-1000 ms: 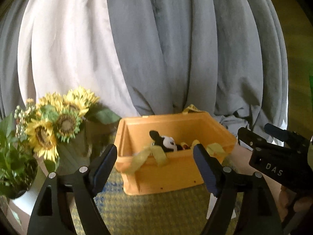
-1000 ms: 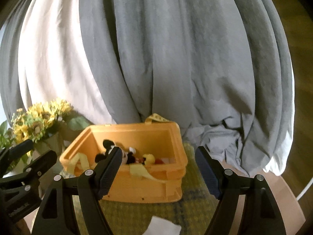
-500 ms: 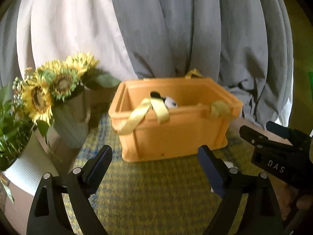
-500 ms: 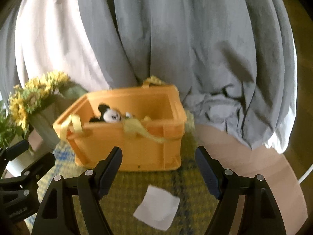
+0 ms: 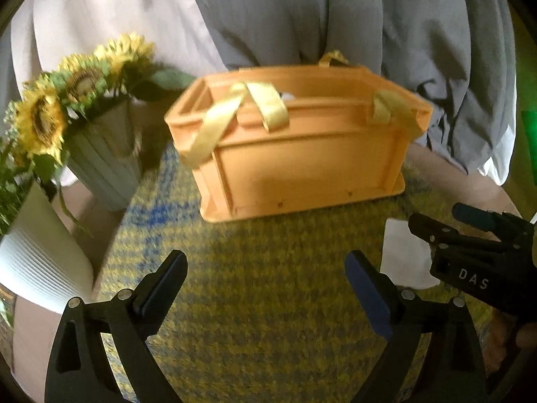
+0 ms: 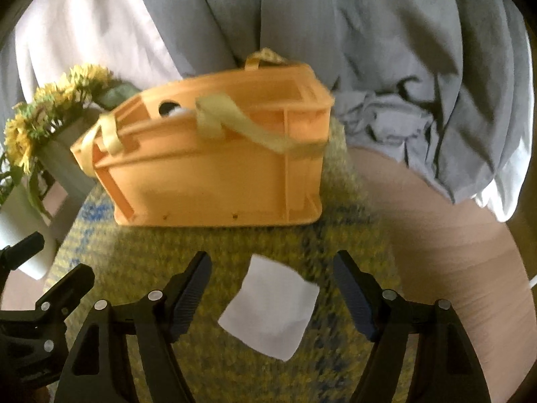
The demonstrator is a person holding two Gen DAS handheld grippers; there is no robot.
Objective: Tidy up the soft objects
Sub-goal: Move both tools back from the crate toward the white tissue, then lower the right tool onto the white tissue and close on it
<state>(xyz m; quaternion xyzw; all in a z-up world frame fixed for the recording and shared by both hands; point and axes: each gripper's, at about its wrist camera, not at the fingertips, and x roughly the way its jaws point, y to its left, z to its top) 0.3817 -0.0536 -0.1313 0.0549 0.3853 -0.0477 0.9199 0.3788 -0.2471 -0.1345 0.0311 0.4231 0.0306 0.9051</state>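
An orange crate (image 5: 302, 168) (image 6: 208, 184) stands on a yellow-blue woven mat (image 5: 268, 319), with yellow ribbons (image 5: 268, 107) draped over its rim. A black-and-white plush toy (image 6: 171, 109) peeks out of it. A white square cloth (image 6: 272, 305) (image 5: 402, 255) lies flat on the mat in front of the crate. My right gripper (image 6: 272, 258) hovers over it, jaws closing, the cloth below and between the fingers, pads apart from it. My left gripper (image 5: 263, 262) is over bare mat to the left, jaws opening and empty.
Sunflowers in a grey ribbed vase (image 5: 104, 168) and a white ribbed pot (image 5: 37, 262) stand left of the crate. Grey and white draped fabric (image 5: 302, 16) hangs behind. The mat lies on a pinkish round table (image 6: 453, 252), whose edge curves at the right.
Both grippers have sunk and tipped down toward the mat. The white cloth has come in between the right fingers. The left jaws have widened and the right ones have narrowed a little.
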